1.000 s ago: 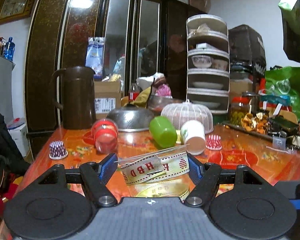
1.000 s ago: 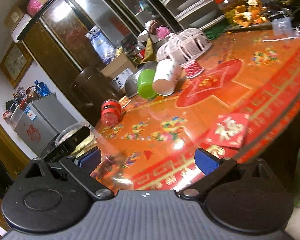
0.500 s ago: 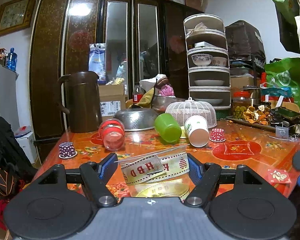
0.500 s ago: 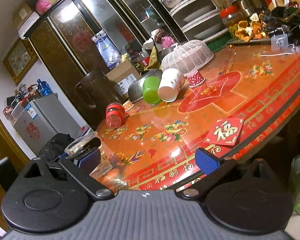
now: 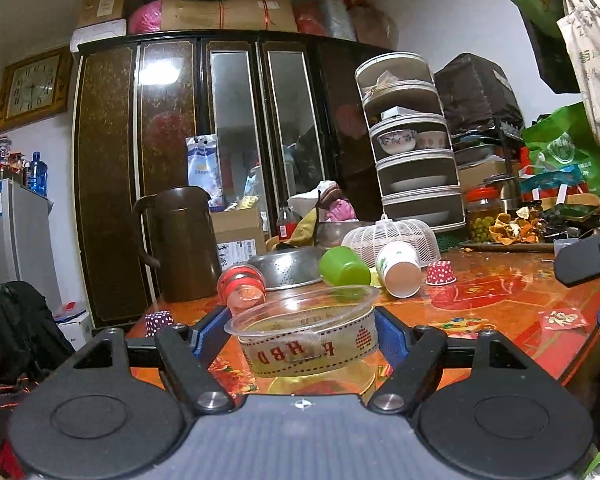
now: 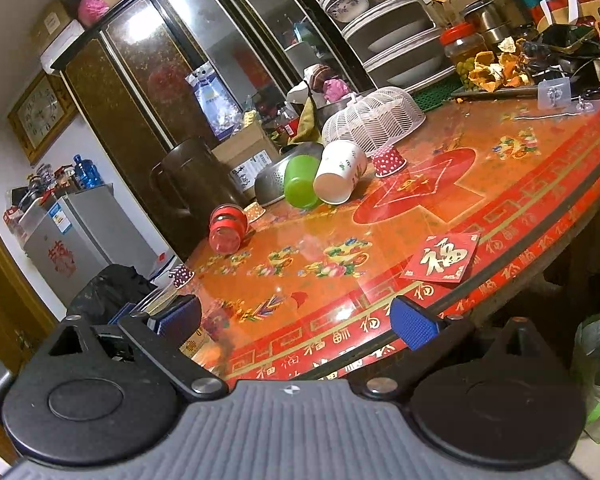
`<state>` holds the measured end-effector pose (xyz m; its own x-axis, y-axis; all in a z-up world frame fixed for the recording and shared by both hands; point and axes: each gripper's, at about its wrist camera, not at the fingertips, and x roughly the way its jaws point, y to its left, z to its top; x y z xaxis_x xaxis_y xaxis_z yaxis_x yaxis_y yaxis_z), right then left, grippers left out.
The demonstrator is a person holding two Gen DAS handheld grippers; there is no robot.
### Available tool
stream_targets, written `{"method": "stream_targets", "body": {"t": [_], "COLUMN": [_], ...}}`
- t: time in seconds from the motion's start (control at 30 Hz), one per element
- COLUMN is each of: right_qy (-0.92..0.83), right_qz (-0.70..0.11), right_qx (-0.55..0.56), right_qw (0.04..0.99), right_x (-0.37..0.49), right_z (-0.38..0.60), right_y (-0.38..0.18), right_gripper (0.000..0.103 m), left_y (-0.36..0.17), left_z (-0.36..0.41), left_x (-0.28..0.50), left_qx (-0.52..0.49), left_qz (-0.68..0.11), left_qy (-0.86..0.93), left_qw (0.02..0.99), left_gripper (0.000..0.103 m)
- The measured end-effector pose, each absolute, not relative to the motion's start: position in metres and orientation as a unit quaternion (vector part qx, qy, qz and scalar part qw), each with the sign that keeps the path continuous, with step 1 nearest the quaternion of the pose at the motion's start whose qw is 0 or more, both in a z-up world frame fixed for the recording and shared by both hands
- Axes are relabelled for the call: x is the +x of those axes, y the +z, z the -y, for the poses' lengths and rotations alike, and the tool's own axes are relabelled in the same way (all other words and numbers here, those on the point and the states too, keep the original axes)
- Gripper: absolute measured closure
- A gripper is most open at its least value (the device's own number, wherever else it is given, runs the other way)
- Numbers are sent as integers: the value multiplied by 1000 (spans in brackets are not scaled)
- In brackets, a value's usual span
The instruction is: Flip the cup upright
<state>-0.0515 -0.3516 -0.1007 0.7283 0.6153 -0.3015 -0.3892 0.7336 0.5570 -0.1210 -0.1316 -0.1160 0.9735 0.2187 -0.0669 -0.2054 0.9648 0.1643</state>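
Cup: a clear plastic cup point(image 5: 306, 334) with a printed ribbon band is sitting between the left claw's pads, rim up and nearly level, low over the near tabletop point(image 5: 496, 312).
Contact with tabletop: cannot tell whether the base is resting or hanging just above; a gold disc is showing beneath it.
Left claw point(image 5: 300, 332): it is gripping the cup by its sides, one blue pad on each wall.
Reason for hold: a side grip is leaving the mouth free and, by judgement, is letting the wrist roll the cup to upright.
Progress: the flip is looking all but finished; setting down and letting go is looking like what remains.
Right claw point(image 6: 296, 318): it is gaping wide with nothing between the pads, hovering off the tabletop edge, apparently standing by.
Surroundings: a red jar point(image 5: 242, 288), a green cup point(image 5: 344, 270) and a paper cup point(image 5: 398, 270) are lying on their sides further back, well apart from the held cup; a colander point(image 5: 284, 268) and mesh cover point(image 5: 396, 236) are behind them.
Obstructions: nothing is crowding the landing spot; a small dotted cup point(image 5: 158, 320) is standing just left of the left claw.
Risk: thin walls may be buckling under squeeze; a tilted release could tip it.
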Motion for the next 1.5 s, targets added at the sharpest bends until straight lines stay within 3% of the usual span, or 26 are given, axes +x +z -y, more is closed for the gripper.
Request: {"method": "stream_targets", "body": {"t": [0.17, 0.37, 0.5, 0.7, 0.83, 1.07, 1.5], "right_qy": [284, 291, 288, 258, 259, 290, 294], "right_qz": [-237, -230, -224, -203, -192, -213, -228], "right_qx": [228, 211, 175, 81, 14, 13, 17], "right_qw": [901, 904, 914, 941, 946, 933, 928], "right_x": [-53, -58, -65, -89, -110, -123, -113], "right_z": [347, 336, 323, 293, 274, 266, 272], "right_y": [-99, -94, -89, -72, -50, -15, -22], "right_gripper": [1, 1, 1, 1, 1, 1, 1], "left_y": [-117, -124, -117, -74, -38, -9, -13], "left_z": [127, 125, 101, 45, 19, 17, 23], "left_x": [-120, -122, -145, -177, -174, -186, -186], "left_qx": [77, 89, 38, -21, -51, -70, -85], "left_qz": [-57, -90, -135, -161, -210, -242, -267], "left_qy": [95, 68, 9, -6, -4, -43, -47], "left_qw": [991, 990, 990, 987, 976, 967, 959], "left_gripper": [9, 9, 9, 9, 3, 3, 3]}}
